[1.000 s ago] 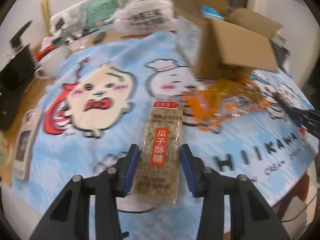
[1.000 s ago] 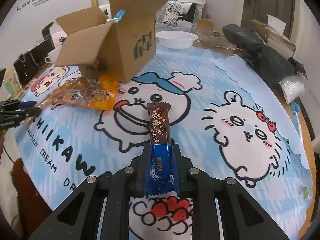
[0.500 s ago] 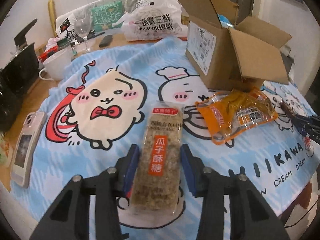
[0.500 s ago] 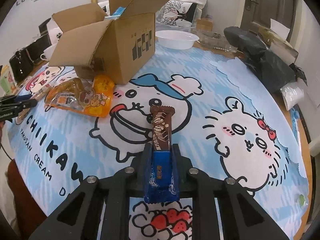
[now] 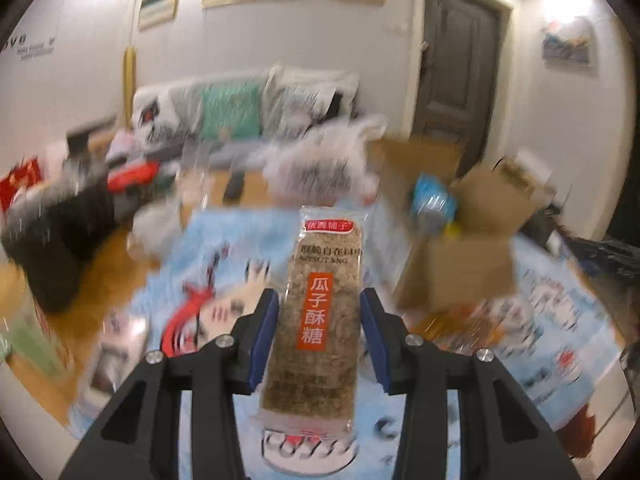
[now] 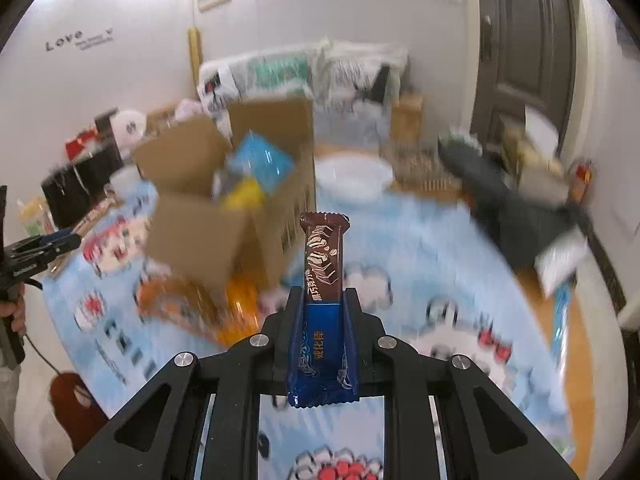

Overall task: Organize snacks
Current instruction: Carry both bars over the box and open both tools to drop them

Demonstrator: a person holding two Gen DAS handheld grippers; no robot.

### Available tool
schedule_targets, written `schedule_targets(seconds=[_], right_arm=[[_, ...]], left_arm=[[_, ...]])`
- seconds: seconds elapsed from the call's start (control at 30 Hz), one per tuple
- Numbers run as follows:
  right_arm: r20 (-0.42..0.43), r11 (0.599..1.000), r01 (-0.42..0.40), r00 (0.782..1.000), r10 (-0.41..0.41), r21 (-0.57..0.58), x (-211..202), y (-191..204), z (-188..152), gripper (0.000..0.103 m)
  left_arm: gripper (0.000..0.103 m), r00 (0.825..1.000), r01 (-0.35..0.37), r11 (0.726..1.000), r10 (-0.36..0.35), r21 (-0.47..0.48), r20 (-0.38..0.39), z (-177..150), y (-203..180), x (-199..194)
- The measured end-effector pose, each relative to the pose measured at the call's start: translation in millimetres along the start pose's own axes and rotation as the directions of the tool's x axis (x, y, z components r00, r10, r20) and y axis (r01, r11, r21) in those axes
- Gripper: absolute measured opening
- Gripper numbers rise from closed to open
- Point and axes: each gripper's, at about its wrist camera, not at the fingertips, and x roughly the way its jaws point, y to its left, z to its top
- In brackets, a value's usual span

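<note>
My left gripper (image 5: 318, 320) is shut on a clear-wrapped seed brittle bar with an orange label (image 5: 320, 312), held up above the table. My right gripper (image 6: 322, 308) is shut on a brown and blue chocolate bar (image 6: 322, 280), also lifted. The open cardboard box (image 6: 224, 216) stands ahead to the left in the right wrist view, with blue and yellow packets inside. It also shows at the right in the left wrist view (image 5: 464, 264). An orange snack bag (image 6: 188, 304) lies on the cloth in front of the box. Both views are motion-blurred.
A blue cartoon tablecloth (image 6: 432, 264) covers the table. A white bowl (image 6: 352, 178) and a dark bag (image 6: 508, 200) sit at the far side. A phone (image 5: 116, 364) and a black box (image 5: 60, 232) are at the left. A sofa with cushions stands behind.
Both grippers have lifted and tilted upward with their bars, so the views now show the room walls and the box's open top. The grips have not changed.
</note>
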Motion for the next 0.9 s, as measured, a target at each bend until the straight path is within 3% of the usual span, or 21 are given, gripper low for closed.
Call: schedule_targets(seconds=[0.17,0.23,0.37,0.5,0.6,0.7,0.9], right_arm=[[0.068,0.997,-0.07,0.995,0.071,-0.027,-7,16,52,0.014],[0.069,0.995,-0.087,0.994,0.091,-0.058,-1,28,73,0.014],[0.003,0.987,-0.129,0.992,0.129,-0.099,39,47,106,0.014],[-0.102,0.987,-0.15,0.984,0.144,-0.061,96,50,131,0.014],[-0.166,0.989,-0.139,0.978,0.13,-0.041,130,42,137,0.014],[-0.2,0.987,-0.156,0.968,0.149,-0.023,147,39,137,0.014],[-0.201,0.987,-0.15,0.97,0.135,-0.064,155,51,134,0.02]], left_arm=[[0.039,0.988,0.13,0.989,-0.134,0.066,0.071,64,-34,-11],[0.039,0.971,0.229,0.971,-0.233,0.069,0.058,92,-49,5],[0.039,0.953,0.301,0.952,-0.299,0.061,-0.038,127,-83,61],[0.039,0.959,0.239,0.969,-0.225,0.061,-0.175,136,-107,130],[0.039,0.946,0.213,0.976,-0.194,0.047,-0.26,136,-113,166],[0.039,0.944,0.2,0.976,-0.17,0.082,-0.282,135,-124,177],[0.042,0.946,0.187,0.977,-0.152,0.099,-0.287,133,-124,176]])
